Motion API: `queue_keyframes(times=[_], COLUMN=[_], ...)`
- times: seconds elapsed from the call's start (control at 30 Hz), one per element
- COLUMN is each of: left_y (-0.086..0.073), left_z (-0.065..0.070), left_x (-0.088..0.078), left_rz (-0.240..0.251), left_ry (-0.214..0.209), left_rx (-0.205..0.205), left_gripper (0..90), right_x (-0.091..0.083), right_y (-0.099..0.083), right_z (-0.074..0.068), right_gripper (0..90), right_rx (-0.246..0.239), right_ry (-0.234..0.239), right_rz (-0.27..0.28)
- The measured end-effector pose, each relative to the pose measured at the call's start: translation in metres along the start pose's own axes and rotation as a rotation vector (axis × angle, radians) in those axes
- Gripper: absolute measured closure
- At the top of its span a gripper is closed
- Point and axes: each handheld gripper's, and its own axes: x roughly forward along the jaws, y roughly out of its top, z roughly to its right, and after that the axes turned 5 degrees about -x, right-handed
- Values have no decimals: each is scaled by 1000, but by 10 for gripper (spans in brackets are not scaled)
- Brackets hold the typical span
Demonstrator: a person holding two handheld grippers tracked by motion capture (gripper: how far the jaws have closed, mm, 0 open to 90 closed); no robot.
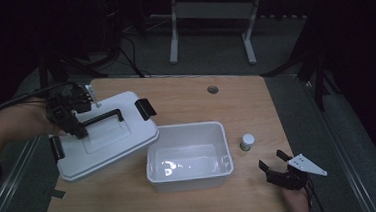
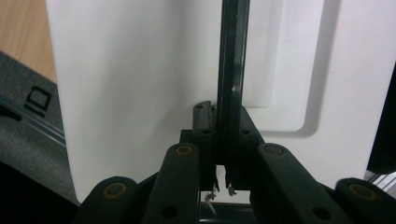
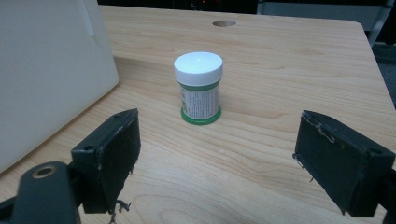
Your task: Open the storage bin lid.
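The lid (image 1: 105, 137) is gripped by its black handle (image 1: 101, 117) in the left tongs (image 1: 74, 126), held beside the box (image 1: 189, 156). The right tongs (image 1: 280, 167) are spread wide near the jar (image 1: 247, 142) on the wooden bench (image 1: 186, 103); a dark room is seen behind.

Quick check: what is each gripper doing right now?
Left gripper: shut on the lid's handle, holding the lid.
Right gripper: open, holding nothing, with the jar ahead of its jaws.

A pale wooden bench (image 1: 185, 101) carries an open white tub (image 1: 188, 156); a small white-capped jar (image 1: 247, 142) stands just right of it.
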Motion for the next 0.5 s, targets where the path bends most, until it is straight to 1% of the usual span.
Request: queue_keyframes(times=[0.07, 0.1, 0.17, 0.23, 0.27, 0.33, 0.47, 0.5], left_y=[-8, -8, -17, -22, -24, -28, -36, -37], left_z=[-3, -3, -8, -10, -11, -12, -15, -16], left_x=[1, 1, 3, 6, 8, 12, 17, 18], left_rz=[-2, -2, -4, -8, -16, -13, -4, -1], left_ry=[-1, -1, -1, 1, 1, -1, -4, -8], left_rx=[-19, -19, -40, -59, -58, -74, -81, -89], left_gripper=[837, 837, 837, 837, 837, 837, 837, 837], right_x=[0, 0, 0, 0, 0, 0, 1, 1], right_y=[0, 0, 0, 0, 0, 0, 0, 0], right_z=[0, 0, 0, 0, 0, 0, 0, 0], right_gripper=[139, 139, 139, 139, 139, 139, 139, 139], right_rx=[-1, -1, -1, 0, 0, -2, -1, -1], right_ry=[-1, -1, -1, -1, -1, -1, -5, -6], right_rz=[-1, -1, -2, -1, -1, -2, -5, -6])
